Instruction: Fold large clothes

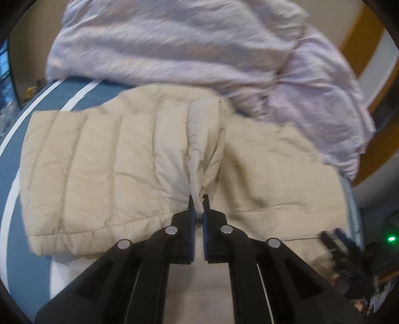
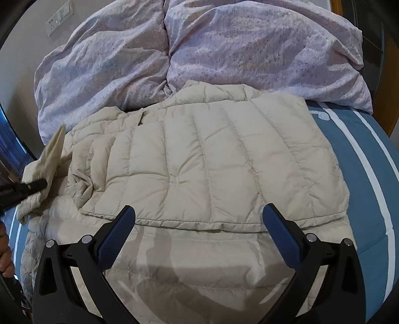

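duvet [image 2: 224, 49] lying crumpled at the far end of the bed | bedsheet [image 2: 361, 162] showing blue with white stripes | wall socket [image 2: 53, 23] sitting top left

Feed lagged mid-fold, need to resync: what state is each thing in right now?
Left gripper: shut on a pinched bit of jacket.
Right gripper: open, holding nothing, above the jacket.
Jacket: beige, quilted, partly folded, lying flat on the bed.
Duvet: lilac, crumpled in a heap behind the jacket.
Bed: blue sheet with white stripes.
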The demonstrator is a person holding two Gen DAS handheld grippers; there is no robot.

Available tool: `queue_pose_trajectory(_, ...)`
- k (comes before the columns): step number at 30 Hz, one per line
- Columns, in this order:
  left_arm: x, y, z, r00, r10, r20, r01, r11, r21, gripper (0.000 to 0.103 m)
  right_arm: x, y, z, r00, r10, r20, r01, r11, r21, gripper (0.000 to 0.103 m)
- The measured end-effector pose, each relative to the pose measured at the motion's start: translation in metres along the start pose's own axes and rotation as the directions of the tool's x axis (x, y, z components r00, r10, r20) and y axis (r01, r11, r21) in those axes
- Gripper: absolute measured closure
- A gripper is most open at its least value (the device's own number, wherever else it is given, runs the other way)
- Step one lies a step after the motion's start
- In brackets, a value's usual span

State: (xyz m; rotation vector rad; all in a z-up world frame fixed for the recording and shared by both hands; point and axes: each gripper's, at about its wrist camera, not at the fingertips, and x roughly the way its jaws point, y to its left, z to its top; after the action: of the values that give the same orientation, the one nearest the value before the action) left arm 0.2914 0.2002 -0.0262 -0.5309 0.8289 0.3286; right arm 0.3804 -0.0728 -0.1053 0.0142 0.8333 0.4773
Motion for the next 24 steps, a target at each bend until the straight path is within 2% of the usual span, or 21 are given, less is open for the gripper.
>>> queue_pose_trajectory(4, -0.012, -0.039, 0.002, 0.993, -0.11, 0.036, 0.109, 0.993, 0.044, 0.098, -0.005, -0.006, 0.0, 1.0, -0.003, 0.008, 0.003, 1.0, 0.008, 0.001)
queue_pose_trajectory(10, 0.005, -0.093, -0.016, 0.973, -0.23, -0.027, 0.232, 0.968, 0.093, 0.098, -0.008, -0.021, 0.0, 1.0, -0.014, 0.012, 0.013, 0.999, 0.033, 0.001)
queue_pose_trajectory(16, 0.04, -0.129, -0.034, 0.954, -0.28, -0.111, 0.29, 0.953, 0.086, 0.098, -0.01, -0.03, -0.004, 0.999, -0.035, 0.011, 0.035, 0.999, 0.034, 0.001)
queue_pose_trajectory(19, 0.055, -0.136, -0.038, 0.949, -0.281, -0.146, 0.294, 0.953, 0.078, 0.096, -0.012, -0.035, -0.005, 0.999, -0.039, 0.008, 0.039, 0.998, 0.042, 0.001)
queue_pose_trajectory(21, 0.058, -0.135, -0.04, 0.947, -0.28, -0.154, 0.293, 0.953, 0.07, 0.093, -0.016, -0.037, -0.005, 0.999, -0.041, 0.018, 0.04, 0.998, 0.042, 0.001)
queue_pose_trajectory(23, 0.053, -0.128, -0.039, 0.95, -0.279, -0.142, 0.291, 0.954, 0.072, 0.082, -0.019, -0.037, -0.004, 0.999, -0.037, 0.031, 0.036, 0.999, 0.041, 0.001)
queue_pose_trajectory(24, 0.049, -0.126, -0.038, 0.951, -0.278, -0.134, 0.29, 0.954, 0.074, 0.072, -0.021, -0.037, -0.004, 0.999, -0.032, 0.036, 0.03, 0.999, 0.041, 0.001)
